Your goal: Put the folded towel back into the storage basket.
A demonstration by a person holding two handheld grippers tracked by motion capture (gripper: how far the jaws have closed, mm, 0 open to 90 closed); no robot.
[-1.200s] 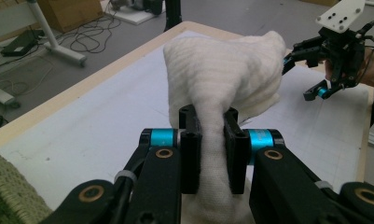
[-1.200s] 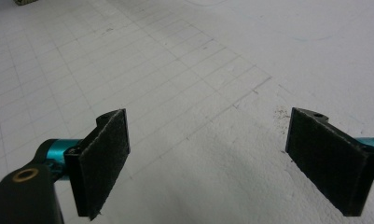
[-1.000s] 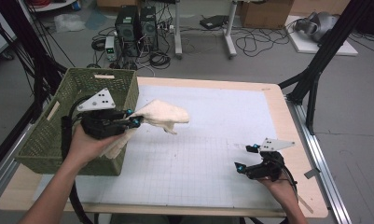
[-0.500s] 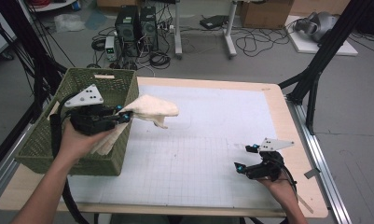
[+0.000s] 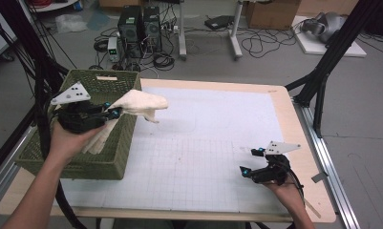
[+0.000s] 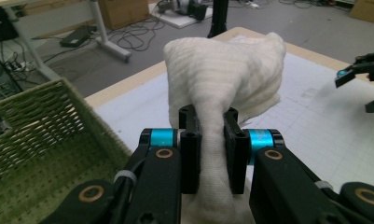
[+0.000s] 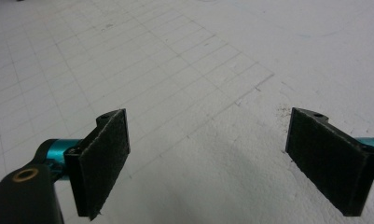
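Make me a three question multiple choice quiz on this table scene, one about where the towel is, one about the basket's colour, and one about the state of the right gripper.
1. Where is the cream-white ribbed cloth towel?
A. Flat on the white grid mat
B. Held in the air over the basket's right rim, near its back corner
C. On the floor

2. What colour is the woven rectangular basket?
A. Olive green
B. Red
C. Blue

3. How does the right gripper stand?
A. Shut on the towel
B. Shut on a cable
C. Open, nothing between its jaws

Answers:
1 B: the left gripper pinches the towel, which juts out over the rim toward the white grid mat in the high view.
2 A: its weave is olive green in the high view and the left gripper view.
3 C: the right gripper view has the pads wide apart above bare mat.
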